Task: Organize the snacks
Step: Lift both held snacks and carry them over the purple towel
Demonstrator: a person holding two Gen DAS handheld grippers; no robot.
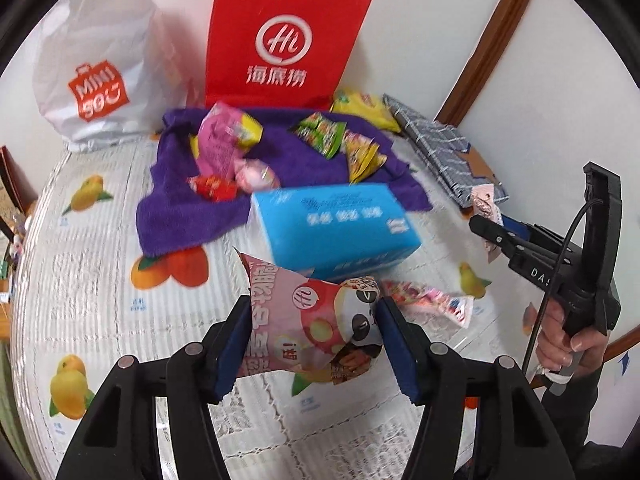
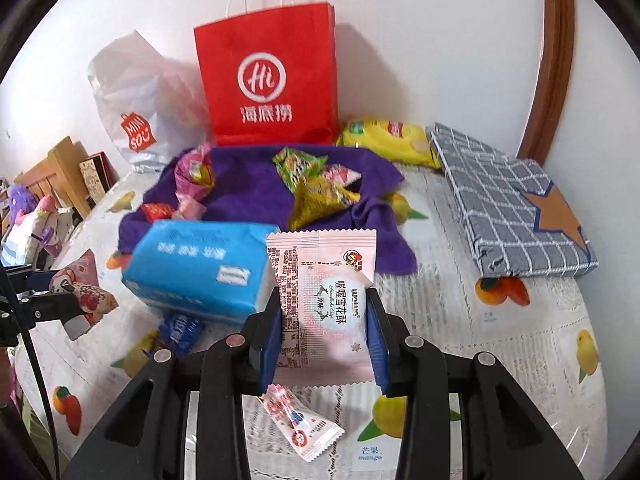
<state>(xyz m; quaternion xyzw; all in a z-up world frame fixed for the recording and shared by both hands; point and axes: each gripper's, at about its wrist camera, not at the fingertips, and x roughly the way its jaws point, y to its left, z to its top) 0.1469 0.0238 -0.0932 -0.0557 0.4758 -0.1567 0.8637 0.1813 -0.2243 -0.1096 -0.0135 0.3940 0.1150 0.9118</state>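
My left gripper (image 1: pixel 310 334) is shut on a pink panda-print snack packet (image 1: pixel 312 320), held above the table. My right gripper (image 2: pixel 322 338) is shut on a pale pink flat snack packet (image 2: pixel 320 300), also lifted off the table. The right gripper (image 1: pixel 490 236) shows at the right edge of the left wrist view, with a hand on its handle. At the left edge of the right wrist view the left gripper (image 2: pixel 68 314) appears with its packet. Several snacks (image 1: pixel 320 136) lie on a purple towel (image 1: pixel 280 160) in front of a red paper bag (image 1: pixel 280 40).
A blue tissue pack (image 1: pixel 336 228) lies mid-table. A small pink-white sachet (image 2: pixel 300 424) and a blue wrapper (image 2: pixel 180 330) lie on the fruit-print tablecloth (image 2: pixel 500 360). A white shopping bag (image 1: pixel 92 72), a yellow packet (image 2: pixel 388 136) and a grey checked folded box (image 2: pixel 508 208) stand behind.
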